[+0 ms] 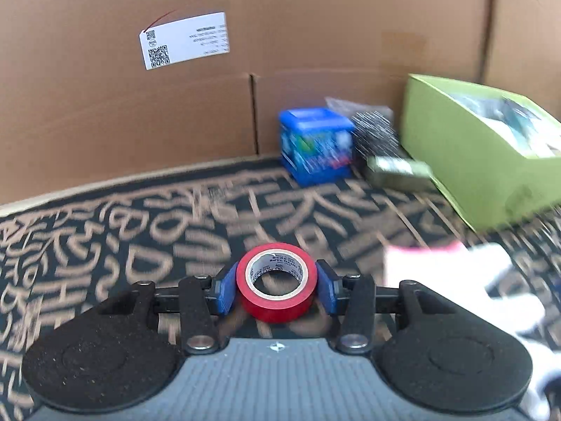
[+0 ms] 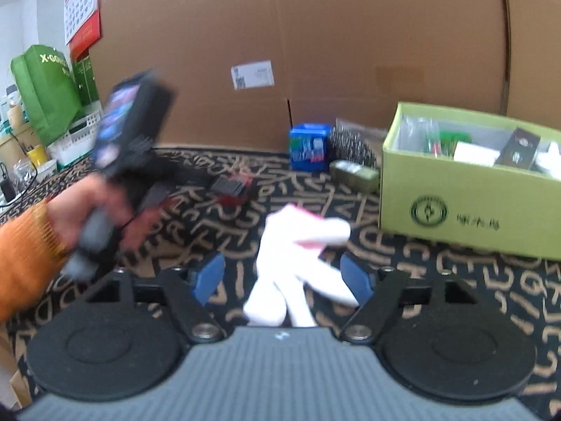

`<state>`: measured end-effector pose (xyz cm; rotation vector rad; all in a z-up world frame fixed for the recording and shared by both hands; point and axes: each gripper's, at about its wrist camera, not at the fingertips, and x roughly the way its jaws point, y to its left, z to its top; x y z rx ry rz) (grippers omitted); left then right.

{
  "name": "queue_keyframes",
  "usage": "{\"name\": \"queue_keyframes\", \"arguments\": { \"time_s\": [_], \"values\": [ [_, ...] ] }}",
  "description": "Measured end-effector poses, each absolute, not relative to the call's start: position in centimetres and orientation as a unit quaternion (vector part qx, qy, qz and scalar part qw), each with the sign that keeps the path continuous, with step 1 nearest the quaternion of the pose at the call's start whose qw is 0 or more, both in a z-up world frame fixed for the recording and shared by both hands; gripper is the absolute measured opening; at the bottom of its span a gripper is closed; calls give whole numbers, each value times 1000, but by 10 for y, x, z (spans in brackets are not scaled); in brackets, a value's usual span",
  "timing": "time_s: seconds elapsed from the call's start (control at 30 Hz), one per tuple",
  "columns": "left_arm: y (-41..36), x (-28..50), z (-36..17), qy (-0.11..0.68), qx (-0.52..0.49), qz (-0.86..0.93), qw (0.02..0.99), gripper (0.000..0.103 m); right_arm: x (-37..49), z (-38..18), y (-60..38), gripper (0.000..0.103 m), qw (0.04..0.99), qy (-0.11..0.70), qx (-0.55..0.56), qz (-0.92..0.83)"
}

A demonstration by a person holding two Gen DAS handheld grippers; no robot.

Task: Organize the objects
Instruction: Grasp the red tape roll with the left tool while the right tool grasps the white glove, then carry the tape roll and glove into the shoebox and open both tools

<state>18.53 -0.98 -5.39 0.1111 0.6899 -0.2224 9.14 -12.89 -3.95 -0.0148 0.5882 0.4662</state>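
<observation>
Two low wrist views facing cardboard wall (image 1: 315, 35), sharing green box (image 2: 466, 207)

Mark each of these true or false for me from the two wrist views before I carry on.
1. The left gripper is closed on a red tape roll. True.
2. The right gripper is clamped on the white cloth. False: its pads stand apart, with the cloth lying loose between them.
3. The green box is empty. False: it already holds several items.
4. A blue box sits near the cardboard wall. True.
</observation>
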Motion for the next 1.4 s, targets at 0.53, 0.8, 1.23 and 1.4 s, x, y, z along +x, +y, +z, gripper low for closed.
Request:
{"name": "queue_keyframes", "arguments": {
  "time_s": [0.53, 0.8, 1.23, 1.4],
  "values": [
    [-9, 169, -52, 354, 33, -78, 931, 62, 100, -61, -121, 15, 929, 314, -33, 192],
    [-12, 166, -49, 361, 36, -88, 928, 49, 73, -31, -141, 13, 942, 272, 4, 195],
    [-75, 139, 40, 275, 17, -219, 936, 49, 60, 20, -210, 13, 972, 193, 30, 127],
    [-127, 148, 76, 227, 31, -255, 940, 49, 72, 38, -242, 13, 984, 164, 13, 68]
  ]
}}
